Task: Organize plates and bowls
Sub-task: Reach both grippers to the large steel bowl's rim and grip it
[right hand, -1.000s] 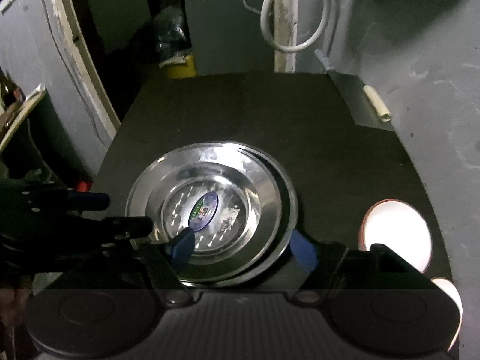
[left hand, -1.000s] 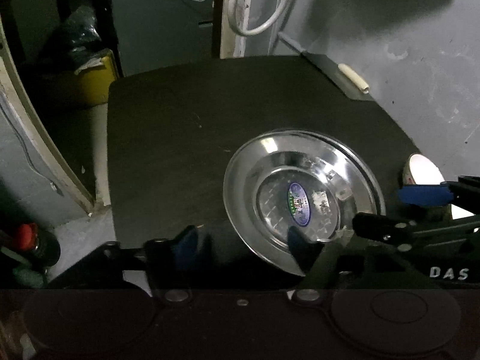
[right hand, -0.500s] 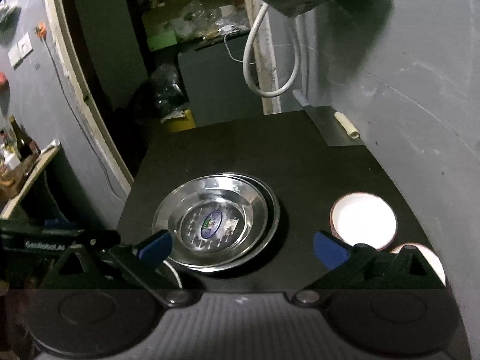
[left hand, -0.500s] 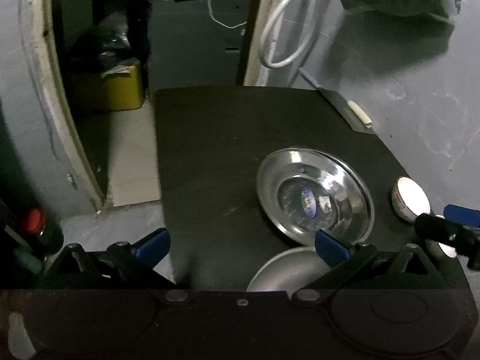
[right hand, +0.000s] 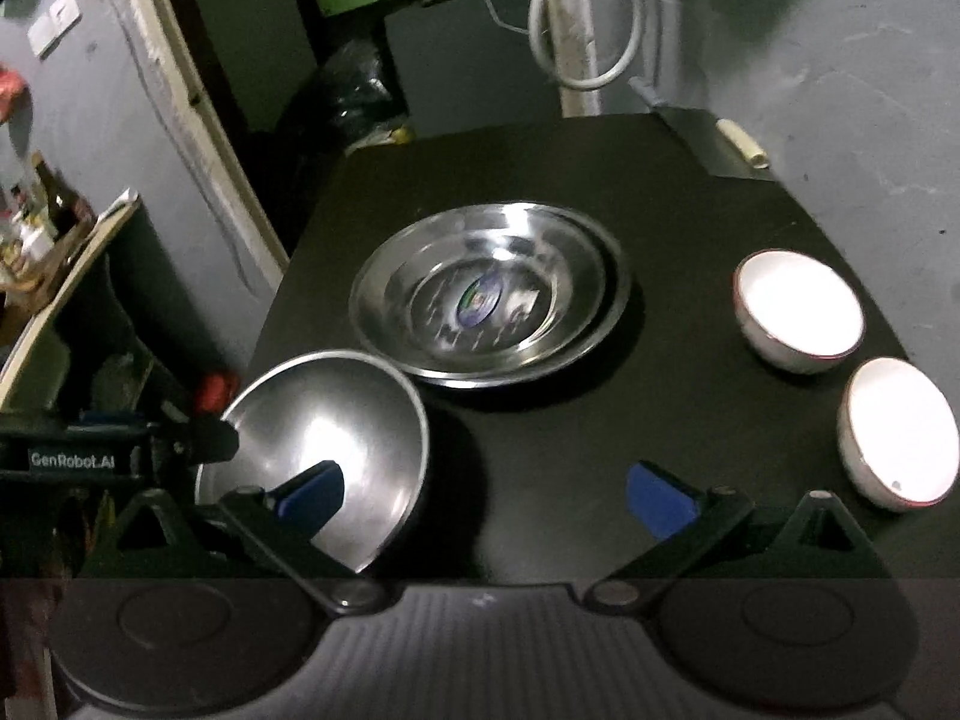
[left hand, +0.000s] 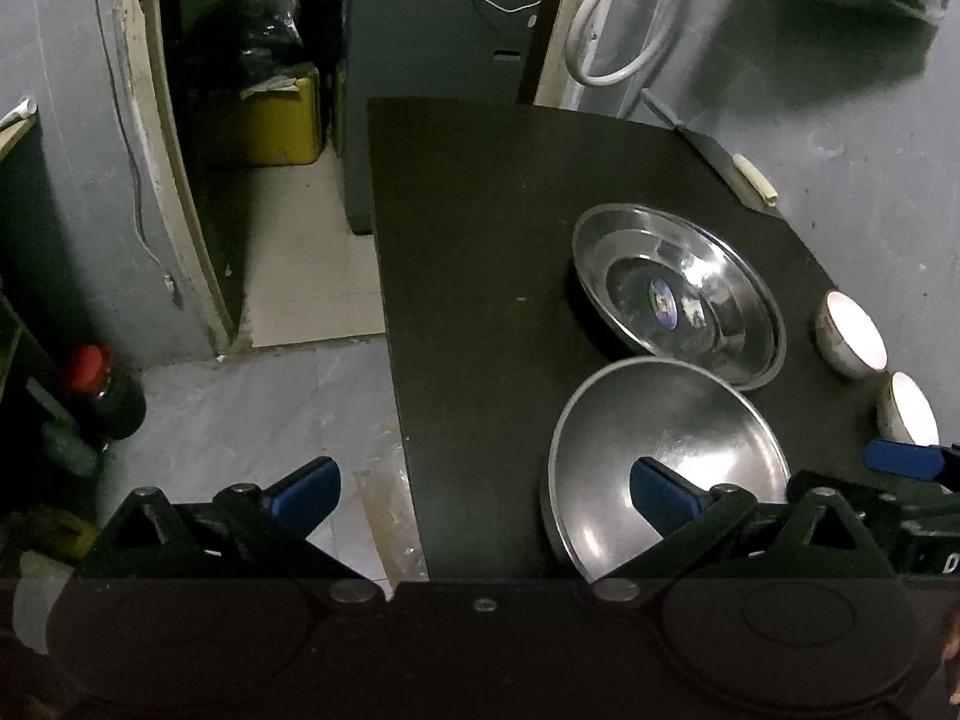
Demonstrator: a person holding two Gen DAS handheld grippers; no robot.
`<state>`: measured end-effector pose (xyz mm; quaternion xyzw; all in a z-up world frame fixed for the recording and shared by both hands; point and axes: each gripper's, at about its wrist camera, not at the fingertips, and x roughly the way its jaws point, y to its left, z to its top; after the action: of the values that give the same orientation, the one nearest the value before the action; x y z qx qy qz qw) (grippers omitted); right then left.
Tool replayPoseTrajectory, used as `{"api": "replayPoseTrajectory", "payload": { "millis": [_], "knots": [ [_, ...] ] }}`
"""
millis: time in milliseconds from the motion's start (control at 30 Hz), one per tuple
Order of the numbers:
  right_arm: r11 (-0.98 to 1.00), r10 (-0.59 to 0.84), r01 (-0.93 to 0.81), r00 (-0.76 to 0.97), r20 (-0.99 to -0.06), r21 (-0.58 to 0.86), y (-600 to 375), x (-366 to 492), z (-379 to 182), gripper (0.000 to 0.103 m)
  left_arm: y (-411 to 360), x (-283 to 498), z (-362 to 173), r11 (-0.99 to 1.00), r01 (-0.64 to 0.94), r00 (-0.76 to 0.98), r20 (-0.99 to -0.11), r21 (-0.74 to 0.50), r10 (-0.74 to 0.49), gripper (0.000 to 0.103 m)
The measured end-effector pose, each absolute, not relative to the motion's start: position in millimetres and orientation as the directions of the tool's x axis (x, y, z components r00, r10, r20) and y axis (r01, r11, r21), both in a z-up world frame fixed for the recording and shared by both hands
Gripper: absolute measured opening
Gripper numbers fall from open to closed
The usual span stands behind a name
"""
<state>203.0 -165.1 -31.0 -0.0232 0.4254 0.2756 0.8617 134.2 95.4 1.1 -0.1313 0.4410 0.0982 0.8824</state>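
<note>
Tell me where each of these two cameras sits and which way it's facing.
Left wrist view: sits on the left gripper, looks down along its open jaws over the black table's left edge and floor; the right gripper's blue tip shows at right.
Right wrist view: sits on the right gripper, jaws open, looks down across the table; the left gripper shows at left.
Shared: stacked steel plates, steel bowl, two white bowls.

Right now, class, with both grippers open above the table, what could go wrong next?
1. The steel bowl sits at the table corner nearest the left gripper; a nudge could send it off.
2. The two white bowls stand near the right edge by the right gripper; a careless sweep might knock them.
3. The stacked plates sit off-centre and may slide.
</note>
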Motion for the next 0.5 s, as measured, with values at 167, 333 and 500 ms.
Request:
{"api": "replayPoseTrajectory", "payload": {
  "millis": [167,333,500],
  "knots": [
    [0.844,0.444,-0.508,0.48,-0.756,0.173,-158,197,-34,0.102,90,134,-3,0.952,-0.286,0.574,-0.816,-0.112,0.077,0.102],
    [0.841,0.441,-0.516,0.477,-0.76,0.164,-155,196,-34,0.101,87,135,-5,0.955,-0.279,0.562,-0.824,-0.1,0.078,0.102],
    [0.832,0.447,-0.528,0.458,-0.768,0.17,-149,197,-37,0.091,83,137,-8,0.959,-0.272,0.544,-0.834,-0.076,0.088,0.102]
  ]
}}
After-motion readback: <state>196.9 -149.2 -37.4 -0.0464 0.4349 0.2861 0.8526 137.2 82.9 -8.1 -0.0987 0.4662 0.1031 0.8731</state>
